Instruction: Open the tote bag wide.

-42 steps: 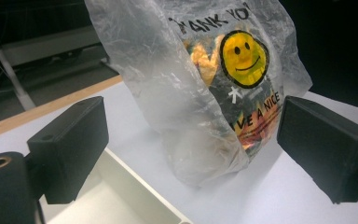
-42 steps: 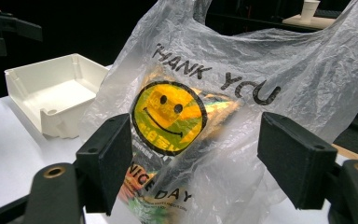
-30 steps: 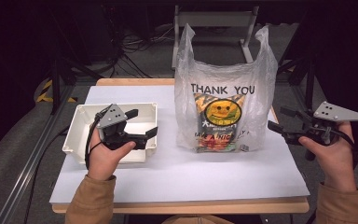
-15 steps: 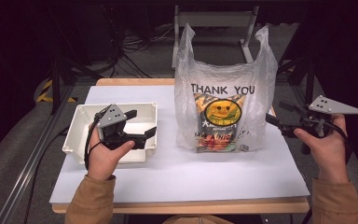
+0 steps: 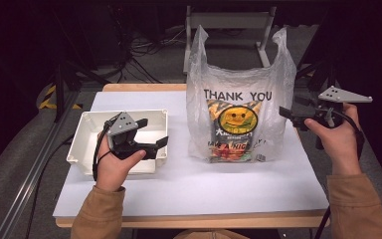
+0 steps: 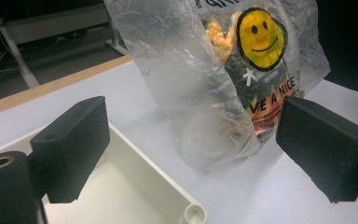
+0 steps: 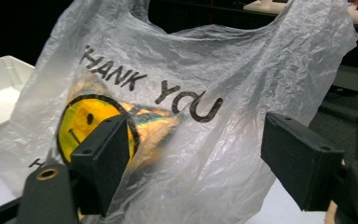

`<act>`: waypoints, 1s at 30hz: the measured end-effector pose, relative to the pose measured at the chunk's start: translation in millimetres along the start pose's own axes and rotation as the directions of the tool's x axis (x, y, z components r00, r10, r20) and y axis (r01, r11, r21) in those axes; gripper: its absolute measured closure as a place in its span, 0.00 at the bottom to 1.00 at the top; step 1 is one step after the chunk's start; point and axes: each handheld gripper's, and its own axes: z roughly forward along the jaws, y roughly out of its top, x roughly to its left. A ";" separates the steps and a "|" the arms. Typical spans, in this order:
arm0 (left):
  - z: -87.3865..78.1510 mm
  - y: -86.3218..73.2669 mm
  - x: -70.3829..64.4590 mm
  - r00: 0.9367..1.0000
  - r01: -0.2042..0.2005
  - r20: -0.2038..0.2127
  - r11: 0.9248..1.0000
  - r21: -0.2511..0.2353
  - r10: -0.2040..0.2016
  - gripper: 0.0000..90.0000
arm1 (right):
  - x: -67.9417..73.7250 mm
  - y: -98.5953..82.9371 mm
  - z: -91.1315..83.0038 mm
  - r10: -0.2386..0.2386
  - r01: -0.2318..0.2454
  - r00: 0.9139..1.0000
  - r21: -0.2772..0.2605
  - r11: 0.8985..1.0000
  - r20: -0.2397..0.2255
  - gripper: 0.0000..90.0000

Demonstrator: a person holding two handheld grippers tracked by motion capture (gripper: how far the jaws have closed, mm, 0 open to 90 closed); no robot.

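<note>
Desk (image 5: 189, 194): white top, wood edge showing at front and back. White tray (image 5: 87, 130) sits on left part. Clear plastic bag (image 5: 241, 94), "THANK YOU" and yellow smiley print, stands upright right of centre, colourful packets inside. Tray and bag near, not touching. Front strip of desk bare.

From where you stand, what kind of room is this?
Probably a lab or recording workshop, not a home: a white-topped table in a dark room, loose cables on the floor behind it, and metal stands beside it.
</note>
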 end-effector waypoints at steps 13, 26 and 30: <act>3.3 -1.4 0.0 1.000 0.000 0.002 1.000 0.018 0.000 0.12 | -13.2 -2.4 23.0 0.052 -0.054 0.998 0.060 0.997 0.035 0.22; 5.2 -3.0 1.3 1.000 0.004 0.003 0.999 0.034 -0.004 0.12 | -16.3 -4.8 38.8 0.071 -0.077 0.996 0.151 0.986 0.046 0.65; 6.3 -3.4 0.1 1.000 0.008 0.006 0.999 0.034 -0.009 0.12 | -11.8 -4.8 33.9 0.052 -0.053 0.999 0.159 0.986 0.006 0.84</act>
